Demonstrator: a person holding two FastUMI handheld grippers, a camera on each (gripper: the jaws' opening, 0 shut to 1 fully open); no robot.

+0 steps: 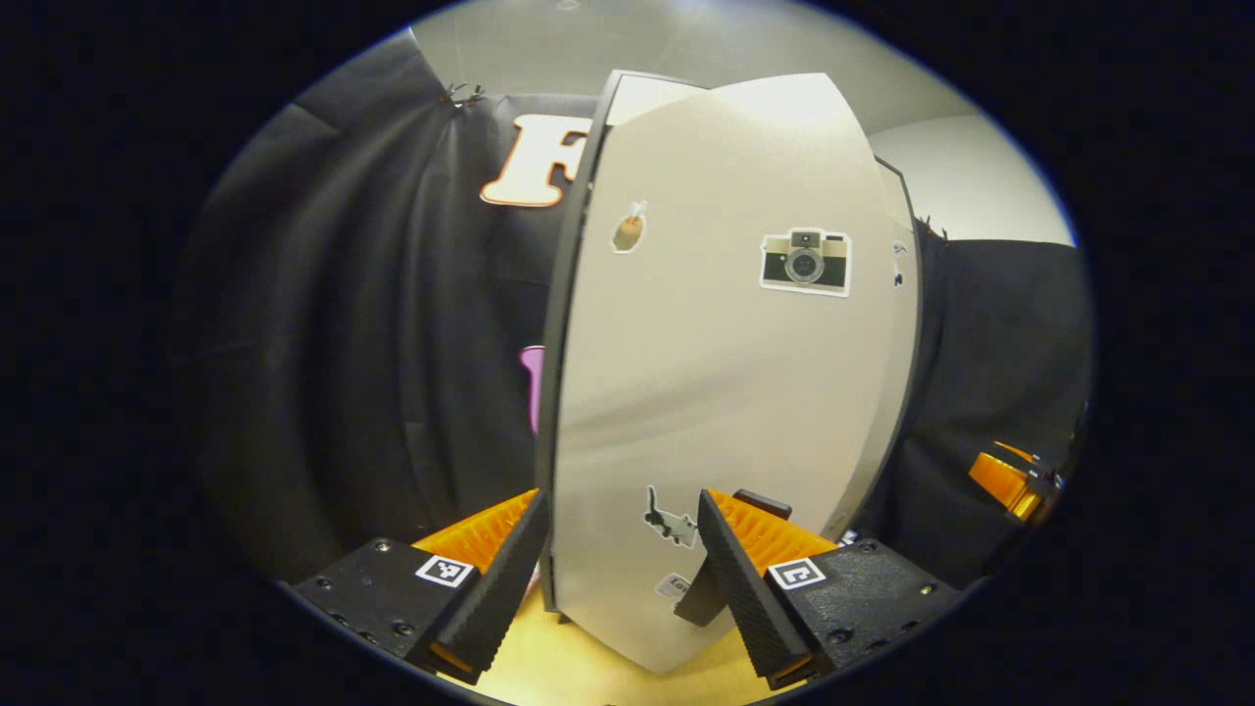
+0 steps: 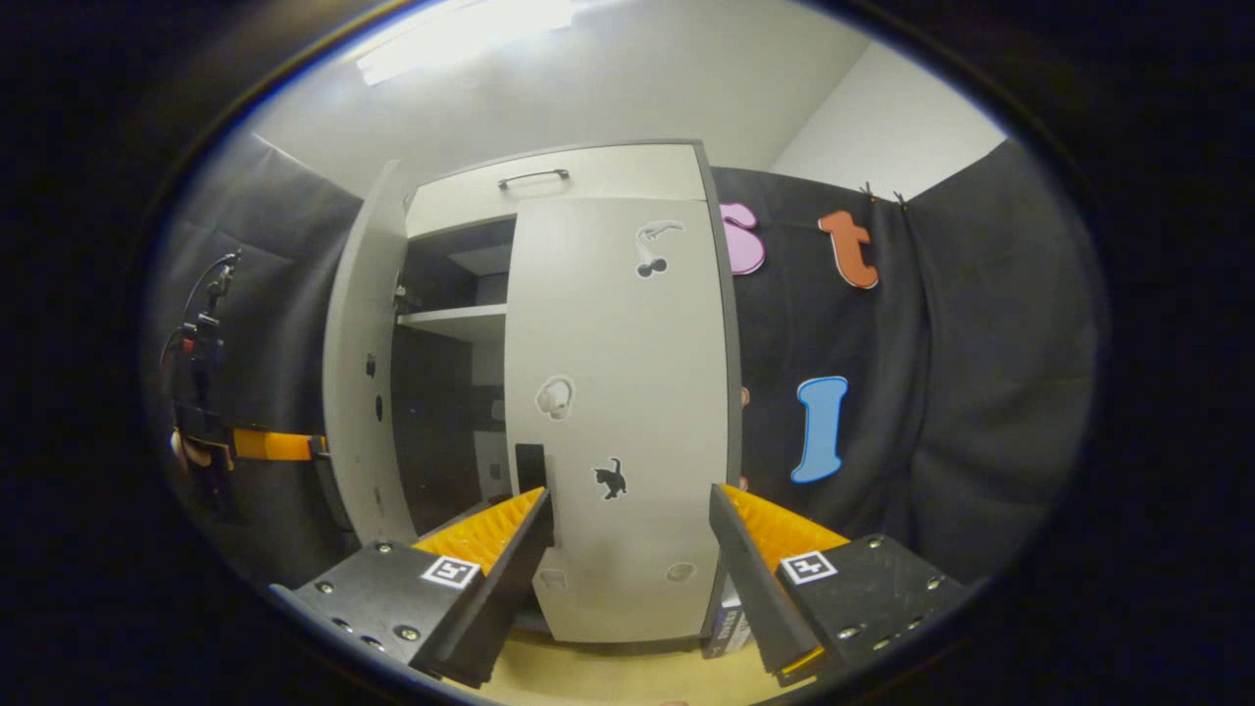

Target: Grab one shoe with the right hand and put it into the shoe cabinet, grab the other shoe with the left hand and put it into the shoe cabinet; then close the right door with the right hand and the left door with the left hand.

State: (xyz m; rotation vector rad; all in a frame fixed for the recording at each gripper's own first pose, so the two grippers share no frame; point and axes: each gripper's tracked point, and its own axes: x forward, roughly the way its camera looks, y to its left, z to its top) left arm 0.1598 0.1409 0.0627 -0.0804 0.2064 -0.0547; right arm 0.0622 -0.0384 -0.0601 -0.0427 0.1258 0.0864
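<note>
- The left door (image 1: 726, 392) of the shoe cabinet (image 2: 549, 176) stands swung out. In the left gripper view its sticker-covered face is very near, and its outer edge falls between the two fingers. In the right gripper view it hangs open at the cabinet's left side, with the dark interior and a shelf (image 2: 456, 322) showing behind it.
- The right door (image 2: 618, 412) looks flat against the cabinet front, so I judge it shut; closing the left door is the step left. The shoes are not visible; presumably they sit inside, in the dark lower part.
- The left gripper (image 1: 618, 564) has its fingers spread wide and straddling the door's edge, gripping nothing. A push with one finger flat on the outer face should do, without any pinch.
- Push low and steady near the free edge, following the swing about the hinge, so the panel does not bounce back.
- The right gripper (image 2: 627, 559) hangs in front of the right door, fingers wide apart and empty. It is best kept clear of the closing seam.
</note>
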